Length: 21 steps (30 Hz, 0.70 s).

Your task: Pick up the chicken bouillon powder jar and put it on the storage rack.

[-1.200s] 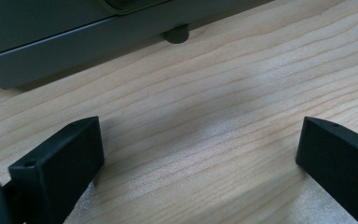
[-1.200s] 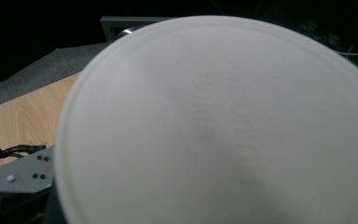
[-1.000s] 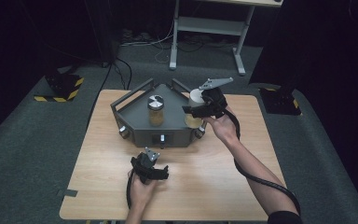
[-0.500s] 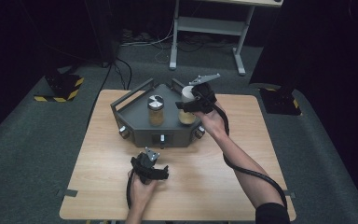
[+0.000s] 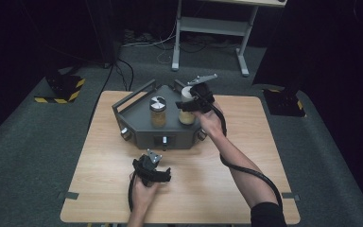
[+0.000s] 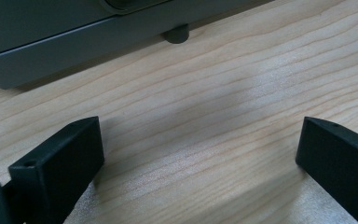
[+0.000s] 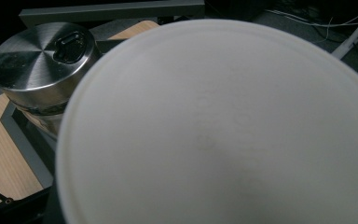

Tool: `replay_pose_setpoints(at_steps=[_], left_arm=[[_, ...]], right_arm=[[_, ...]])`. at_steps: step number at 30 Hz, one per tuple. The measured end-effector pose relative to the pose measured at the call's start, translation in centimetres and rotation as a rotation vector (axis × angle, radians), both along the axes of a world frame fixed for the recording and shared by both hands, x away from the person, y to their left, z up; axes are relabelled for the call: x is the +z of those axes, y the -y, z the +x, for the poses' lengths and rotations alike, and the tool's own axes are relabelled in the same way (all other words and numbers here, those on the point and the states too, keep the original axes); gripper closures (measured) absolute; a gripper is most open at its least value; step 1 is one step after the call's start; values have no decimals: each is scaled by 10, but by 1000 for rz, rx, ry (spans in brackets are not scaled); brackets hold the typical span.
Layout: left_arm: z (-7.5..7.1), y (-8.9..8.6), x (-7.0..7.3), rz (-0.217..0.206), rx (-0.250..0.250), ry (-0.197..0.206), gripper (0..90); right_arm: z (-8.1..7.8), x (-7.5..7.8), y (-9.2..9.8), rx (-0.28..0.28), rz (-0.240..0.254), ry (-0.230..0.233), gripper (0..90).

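Note:
On a grey metal tray [image 5: 142, 132] stands a glass jar with a steel lid [image 5: 158, 112], also seen close up as the steel-lidded jar [image 7: 39, 56]. Just right of it is a jar with a white lid [image 5: 186, 94] and yellowish contents, and my right gripper [image 5: 187, 107] is shut on it from the right side. Its white lid [image 7: 223, 126] covers the jaws in the right gripper view. Whether this jar rests on the tray or hangs just above it I cannot tell. My left gripper [image 5: 152, 163] rests low over the table in front of the tray, open and empty [image 6: 200, 135].
The wooden table [image 5: 246, 170] carries the tray at its far middle. The tray has raised bar handles [image 5: 132, 97] at the back left and small feet [image 6: 177, 33]. A metal stand [image 5: 208, 28] and cables lie on the floor behind.
My right gripper has carried the white-lidded jar leftward and a little down, to a spot beside the steel-lidded jar on the tray. The left gripper has stayed where it was.

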<state>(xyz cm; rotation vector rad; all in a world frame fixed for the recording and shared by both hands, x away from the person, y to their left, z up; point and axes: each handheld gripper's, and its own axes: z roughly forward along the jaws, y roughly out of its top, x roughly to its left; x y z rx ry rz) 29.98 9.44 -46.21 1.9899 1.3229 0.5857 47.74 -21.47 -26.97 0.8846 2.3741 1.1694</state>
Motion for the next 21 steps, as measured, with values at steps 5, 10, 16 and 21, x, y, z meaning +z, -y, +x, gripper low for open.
replay_pose_setpoints(at_steps=[5, 10, 16, 21], left_arm=[[0, 0, 0, 0, 0, 0, 7], [0, 0, 0, 0, 0, 0, 7], [0, 0, 0, 1, 0, 0, 7], [0, 0, 0, 1, 0, 0, 7]], right_arm=[[2, -1, -3, -8, -7, -4, 351], [4, -2, -6, -11, -18, -5, 351], [5, -3, -9, -8, -28, -9, 351], [4, -3, -9, -10, -29, -9, 350]])
